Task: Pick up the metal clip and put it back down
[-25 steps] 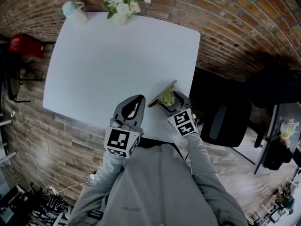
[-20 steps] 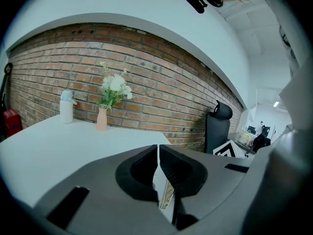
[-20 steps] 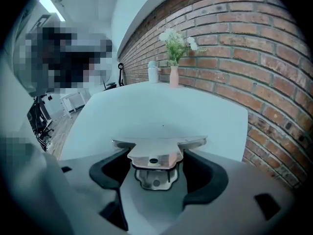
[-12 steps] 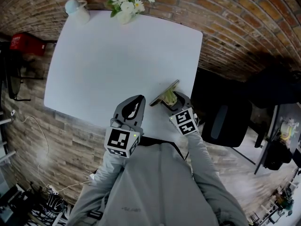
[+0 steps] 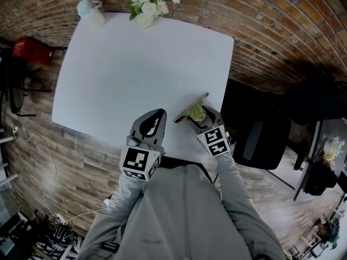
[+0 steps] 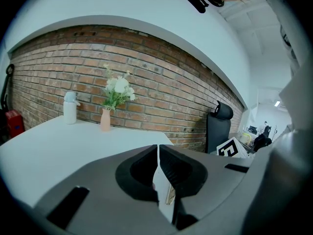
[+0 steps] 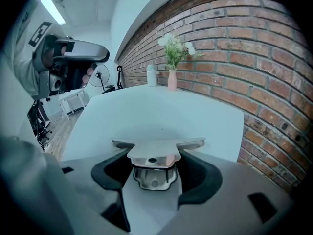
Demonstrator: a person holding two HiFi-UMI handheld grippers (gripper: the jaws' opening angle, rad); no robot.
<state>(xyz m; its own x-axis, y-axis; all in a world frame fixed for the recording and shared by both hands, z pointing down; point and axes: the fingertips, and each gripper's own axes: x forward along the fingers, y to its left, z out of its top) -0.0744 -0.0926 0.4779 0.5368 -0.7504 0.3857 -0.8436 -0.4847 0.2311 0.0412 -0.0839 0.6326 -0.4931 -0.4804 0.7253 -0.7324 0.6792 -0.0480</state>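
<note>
The table [image 5: 135, 64] is white, bare over most of its top, with rounded corners. Its far edge and right side run along a brick wall [image 5: 271, 31]. At the table's far edge stands a small vase [image 5: 142, 19] of white flowers, and at its far left corner a pale bottle [image 5: 91, 14]. A black chair [image 5: 260, 140] stands just off the table's right side, and a red box [image 5: 28, 52] lies off its left side. The floor [image 5: 70, 161] below the table's near edge is pale plank, with cables trailing over it at the lower left.

The clip [image 5: 190, 107] lies on the table close to its near right corner, its long bar slanting toward the right edge. The right gripper [image 5: 197, 115] reaches over the table's near edge, pointing down at the clip. Its jaws have just been closing, and the clip sits between them. In the right gripper view the pads meet the 2 sides of the clip's upper plate with no gap to be seen. The clip rests flat on the table, not lifted.

The left gripper [image 5: 159, 114] hangs above the table's near edge, left of the clip and apart from it. Its jaws are together, leaving only a thin slit, and nothing is between them.

The person's grey sleeves run back from both grippers, away from the table's near edge.
</note>
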